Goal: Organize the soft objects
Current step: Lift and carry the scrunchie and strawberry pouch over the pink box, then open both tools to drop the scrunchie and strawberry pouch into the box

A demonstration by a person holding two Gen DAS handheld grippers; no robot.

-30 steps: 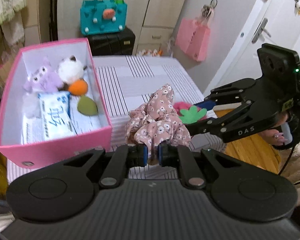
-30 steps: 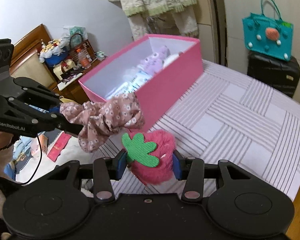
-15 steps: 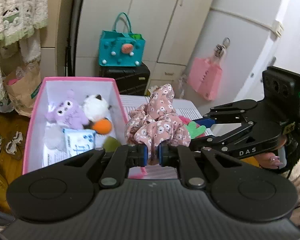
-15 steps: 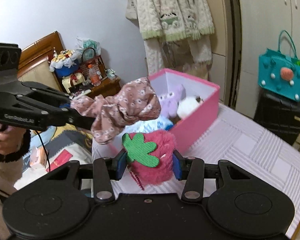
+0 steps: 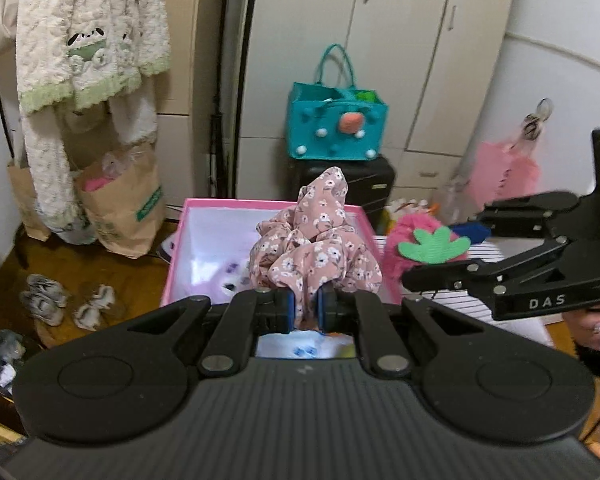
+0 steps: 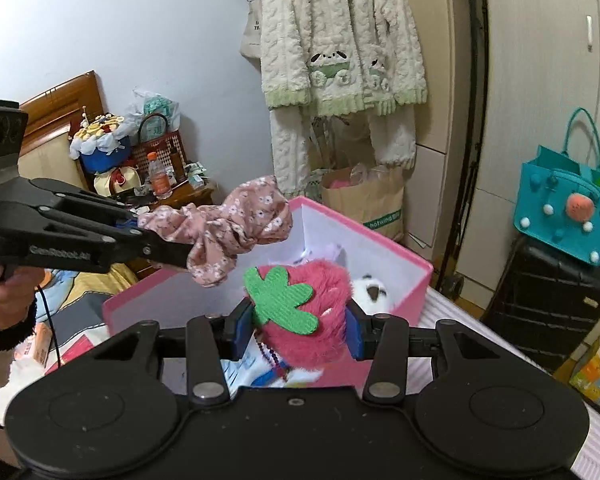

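Observation:
My left gripper (image 5: 305,307) is shut on a pink floral scrunchie (image 5: 312,248), held in the air over the open pink box (image 5: 180,240). In the right wrist view that same scrunchie (image 6: 236,224) hangs from the left gripper (image 6: 176,254) above the box's (image 6: 404,300) near side. My right gripper (image 6: 298,330) is shut on a fuzzy pink strawberry plush (image 6: 312,312) with a green felt leaf, at the box's front edge. The strawberry (image 5: 416,244) also shows to the right of the scrunchie. Inside the box lie a purple plush (image 5: 228,276) and a white plush (image 6: 370,294), partly hidden.
The box stands on a striped table (image 6: 480,340). Behind it are a black suitcase (image 6: 552,296) with a teal bag (image 6: 564,212) on top, paper bags (image 5: 120,204) on the floor, hanging white knitwear (image 6: 340,40) and shoes (image 5: 68,300).
Both grippers have swung left and forward with their loads, from beside the box to over it. The box now sits straight ahead and lower in both views.

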